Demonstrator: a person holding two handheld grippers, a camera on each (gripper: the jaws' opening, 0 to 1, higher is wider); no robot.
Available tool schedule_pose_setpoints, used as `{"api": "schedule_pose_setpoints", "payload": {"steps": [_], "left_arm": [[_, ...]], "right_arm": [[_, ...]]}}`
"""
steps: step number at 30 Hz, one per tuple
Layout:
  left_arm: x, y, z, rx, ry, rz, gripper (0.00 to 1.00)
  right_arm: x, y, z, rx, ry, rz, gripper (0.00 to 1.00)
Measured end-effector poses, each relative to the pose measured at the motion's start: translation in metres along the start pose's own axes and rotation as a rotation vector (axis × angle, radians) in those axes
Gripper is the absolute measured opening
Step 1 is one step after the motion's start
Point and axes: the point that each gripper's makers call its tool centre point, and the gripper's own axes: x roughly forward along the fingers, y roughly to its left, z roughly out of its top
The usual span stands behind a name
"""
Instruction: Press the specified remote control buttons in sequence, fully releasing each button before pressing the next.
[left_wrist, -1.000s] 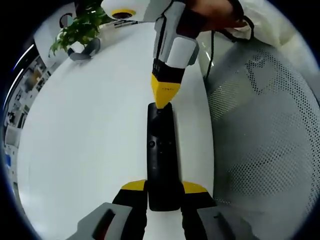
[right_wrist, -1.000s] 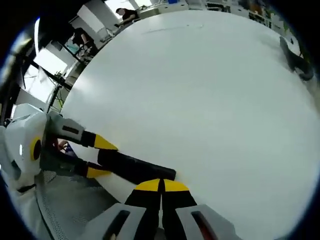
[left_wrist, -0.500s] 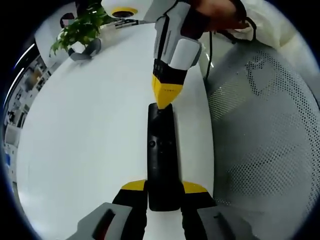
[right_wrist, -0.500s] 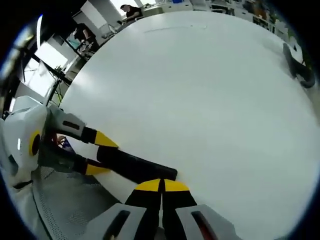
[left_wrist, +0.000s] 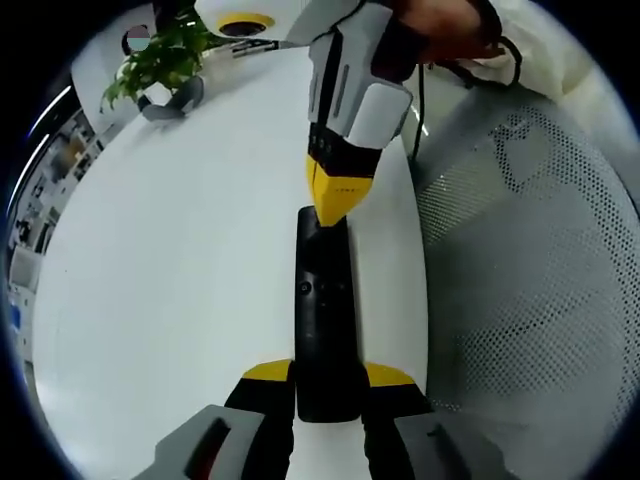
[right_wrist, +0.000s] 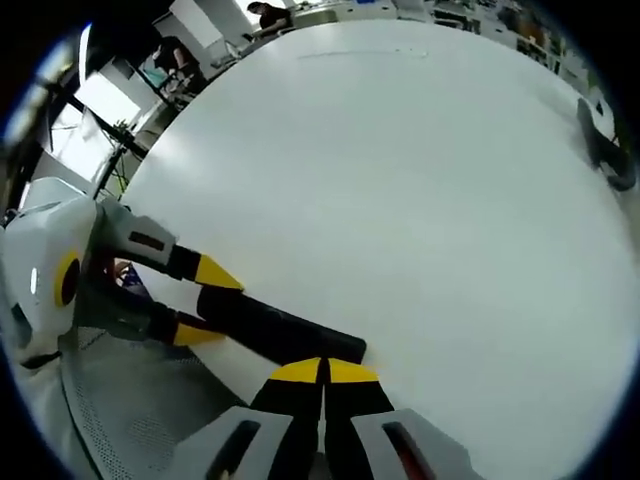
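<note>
Remote (left_wrist: 322, 320): lay on white surface (left_wrist: 180, 260), clenched by left gripper (left_wrist: 328, 385).
Right gripper (left_wrist: 338, 205): jaws closed, tip touched remote's far end.
Risk: off-centre push might hit the wrong button.

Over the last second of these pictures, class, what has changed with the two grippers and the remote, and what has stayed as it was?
Little changed. The right gripper, jaws closed, tilted a bit more while its tip stayed at the far end of the remote. The left gripper kept the remote's near end clamped. The remote stayed put on the white table, beside the mesh chair.
</note>
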Motion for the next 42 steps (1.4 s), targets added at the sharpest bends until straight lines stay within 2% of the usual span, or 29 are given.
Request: {"api": "schedule_pose_setpoints", "payload": {"steps": [6,12,19,25,31,36,42], "left_arm": [[0.0000,0.0001,0.0000,-0.001,0.003,0.002,0.24],[0.0001,0.0003,0.0002,-0.002,0.000,0.001,0.24],[0.0002,0.0002,0.0003,0.000,0.008,0.003,0.24],[0.0001,0.0006,0.0002,0.005,0.003,-0.002,0.24],[-0.0002,0.0004,0.0002,0.000,-0.002,0.003,0.24],[-0.0006,0.0005,0.0002,-0.010,-0.019,0.002,0.24],[-0.0003,0.0005,0.0006,-0.002,-0.009,0.002,0.24]], "right_arm": [[0.0000,-0.0010,-0.0002,-0.035,0.017,-0.023,0.00],[-0.0012,-0.0008,-0.0011,-0.013,0.015,-0.022,0.00],[0.0002,-0.0013,-0.0003,-0.011,0.045,-0.052,0.00],[0.0006,-0.0024,-0.0002,-0.014,0.038,-0.058,0.00],[-0.0003,-0.0023,-0.0006,-0.024,0.025,-0.039,0.00],[-0.0008,-0.0032,-0.0001,0.023,0.012,-0.021,0.00],[-0.0042,-0.0001,0.0021,0.031,-0.001,-0.011,0.00]]}}
